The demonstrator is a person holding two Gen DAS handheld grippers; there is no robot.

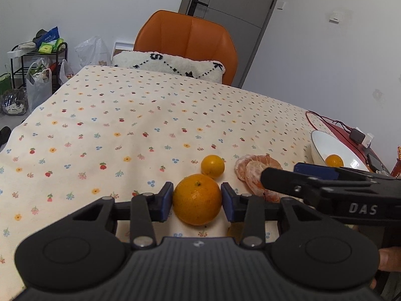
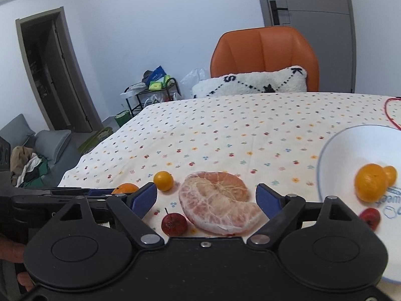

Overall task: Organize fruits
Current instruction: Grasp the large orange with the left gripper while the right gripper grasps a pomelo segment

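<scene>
Orange (image 1: 197, 199) between left gripper (image 1: 197, 202) pads

White walls (image 2: 150, 25) close the room; an orange chair (image 1: 185, 35) with a fleecy cushion (image 1: 170, 64) faces the floral-clothed tabletop (image 1: 125, 115), a grey door (image 1: 225, 7) behind, a black rack (image 1: 37, 57) beside.

Behind the orange (image 1: 197, 199): small citrus (image 1: 212, 166) close by, then open cloth (image 1: 140, 115) to far edge. Right of it: peeled fruit (image 1: 253, 173), right gripper (image 1: 280, 175), bowl (image 1: 323, 143) block. Left side free.
</scene>
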